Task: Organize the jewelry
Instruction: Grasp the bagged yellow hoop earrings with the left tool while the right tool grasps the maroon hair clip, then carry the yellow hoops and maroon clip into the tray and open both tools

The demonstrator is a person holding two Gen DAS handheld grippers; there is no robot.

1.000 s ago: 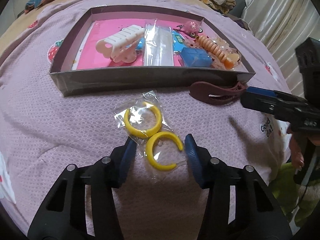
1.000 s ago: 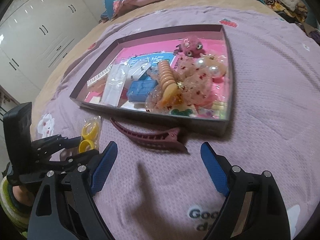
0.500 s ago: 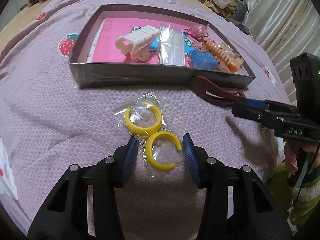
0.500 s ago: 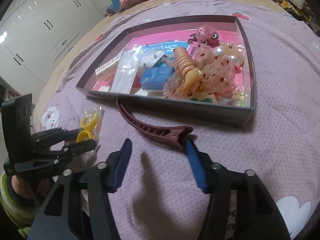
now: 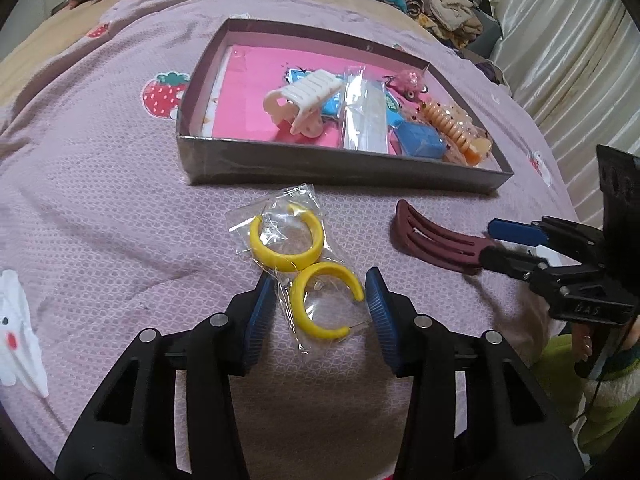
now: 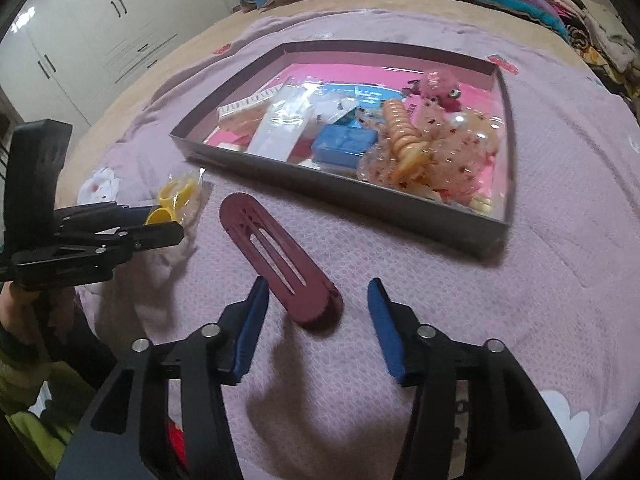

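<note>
Two yellow hoop earrings (image 5: 306, 276) in a clear bag lie flat left of a maroon hair clip (image 6: 280, 264), both near the grey tray (image 5: 340, 166).

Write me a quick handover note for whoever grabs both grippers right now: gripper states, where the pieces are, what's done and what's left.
Left gripper: open, fingers either side of the near yellow hoop in the bagged earrings on the bedspread; not gripped yet.
Right gripper: open, fingers straddling the near end of the maroon hair clip, which lies flat on the bedspread.
Tray: already holds the white claw clip, a clear packet, a blue box, an orange spiral clip and beaded pieces.
Left: close on both items and put them in the tray.
</note>
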